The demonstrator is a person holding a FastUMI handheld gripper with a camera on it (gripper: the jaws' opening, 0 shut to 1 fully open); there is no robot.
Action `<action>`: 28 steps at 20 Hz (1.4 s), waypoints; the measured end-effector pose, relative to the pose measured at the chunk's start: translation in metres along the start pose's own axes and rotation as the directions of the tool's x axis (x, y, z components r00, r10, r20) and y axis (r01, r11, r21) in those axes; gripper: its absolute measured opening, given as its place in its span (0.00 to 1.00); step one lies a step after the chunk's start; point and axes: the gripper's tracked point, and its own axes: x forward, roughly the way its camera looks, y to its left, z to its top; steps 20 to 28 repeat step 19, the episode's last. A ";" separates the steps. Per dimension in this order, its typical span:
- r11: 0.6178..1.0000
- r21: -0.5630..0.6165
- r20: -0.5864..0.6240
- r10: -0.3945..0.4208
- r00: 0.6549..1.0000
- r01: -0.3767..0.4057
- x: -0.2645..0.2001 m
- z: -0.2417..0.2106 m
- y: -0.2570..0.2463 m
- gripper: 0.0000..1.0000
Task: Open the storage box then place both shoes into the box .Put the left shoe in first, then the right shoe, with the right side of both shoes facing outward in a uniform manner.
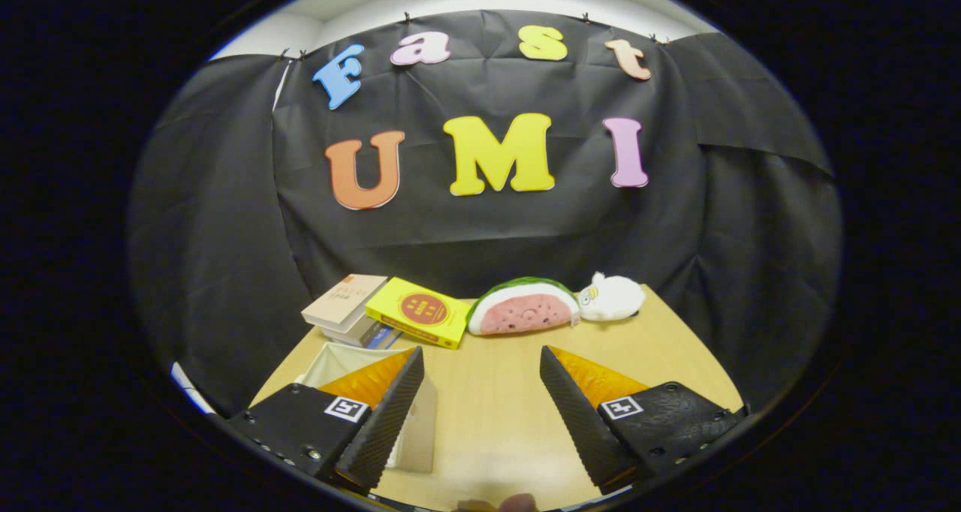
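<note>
Gripper (480,411) spread wide above wooden table (495,414), clamping nothing.

Fingers (387,414) well apart, touching no object. Storage box (341,362), pale, partly hidden behind left finger, resting on table; long axis and lid state impossible to tell. Beyond box, at table's far edge: stacked books (347,307), yellow book (420,313) just beside, then watermelon plush (523,307), then white plush (612,296) touching it.

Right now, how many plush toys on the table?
2: a watermelon-slice plush beyond the open tongs, beside the yellow book, and a white plush next to it. Others may be hidden.
</note>
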 end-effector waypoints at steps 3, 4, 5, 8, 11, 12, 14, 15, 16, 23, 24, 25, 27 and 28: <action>0.999 -0.010 0.062 -0.035 0.997 0.035 -0.016 0.016 -0.032 0.96; 0.999 -0.006 0.089 -0.047 0.995 0.047 -0.020 0.022 -0.042 0.96; 0.998 -0.007 0.102 -0.061 0.993 0.062 -0.016 0.028 -0.052 0.96; 0.997 0.005 0.100 -0.078 0.992 0.078 -0.024 0.028 -0.069 0.96; 0.996 0.029 0.093 -0.086 0.992 0.084 -0.026 0.025 -0.081 0.96; 0.996 0.031 0.091 -0.085 0.992 0.082 -0.026 0.023 -0.083 0.96; 0.996 0.031 0.093 -0.089 0.992 0.087 -0.028 0.025 -0.089 0.96; 0.996 0.035 0.097 -0.088 0.991 0.085 -0.031 0.027 -0.090 0.96; 0.996 0.037 0.101 -0.088 0.991 0.084 -0.032 0.029 -0.090 0.96; 0.996 0.036 0.113 -0.085 0.990 0.082 -0.036 0.036 -0.090 0.96; 0.996 0.036 0.113 -0.085 0.990 0.082 -0.036 0.036 -0.090 0.96; 0.996 0.036 0.113 -0.085 0.990 0.082 -0.036 0.036 -0.090 0.96; 0.996 0.036 0.113 -0.085 0.990 0.082 -0.036 0.036 -0.090 0.96; 0.996 0.036 0.113 -0.085 0.990 0.082 -0.036 0.036 -0.090 0.96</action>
